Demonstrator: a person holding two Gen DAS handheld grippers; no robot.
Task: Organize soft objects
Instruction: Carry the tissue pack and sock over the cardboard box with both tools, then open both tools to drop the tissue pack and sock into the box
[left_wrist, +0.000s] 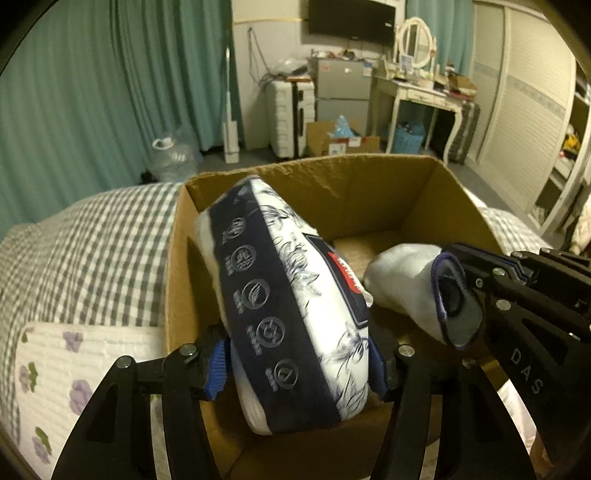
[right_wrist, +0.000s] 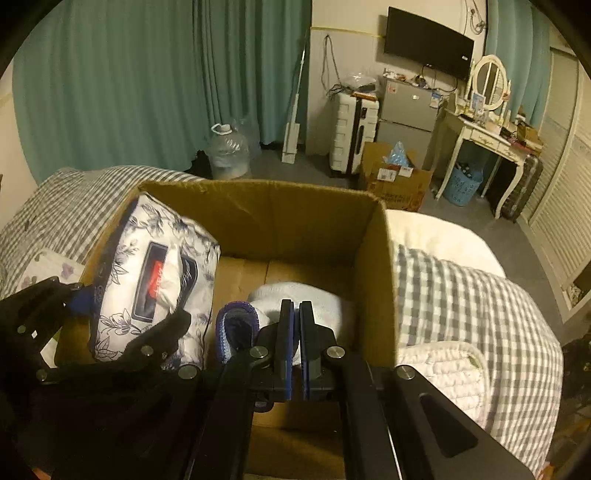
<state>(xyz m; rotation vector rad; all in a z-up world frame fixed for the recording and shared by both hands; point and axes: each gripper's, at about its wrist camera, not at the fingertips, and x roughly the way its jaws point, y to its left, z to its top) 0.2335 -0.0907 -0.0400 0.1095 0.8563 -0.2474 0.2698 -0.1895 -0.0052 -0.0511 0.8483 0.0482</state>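
Left wrist view gives me the tissue pack (left_wrist: 295, 306) standing on end between my left gripper (left_wrist: 299, 365) pads, long axis running away from me, tilted over the cardboard box (left_wrist: 369, 177) on the bed (left_wrist: 92, 240); I can't tell if the pads press it. Beside it to the right, my right gripper (right_wrist: 291, 339) is clenched on the white sock (right_wrist: 295, 295), inside the box.

We have the box (right_wrist: 310, 218) on the bed (right_wrist: 480, 295), ahead of both grippers. The tissue pack (left_wrist: 295, 295) sits between the left gripper's (left_wrist: 295, 365) jaws, over the box's left side. To its right, the sock (right_wrist: 295, 299) hangs from the right gripper (right_wrist: 295, 332) inside the box. A quilt (left_wrist: 74, 369) lies left of the left gripper.
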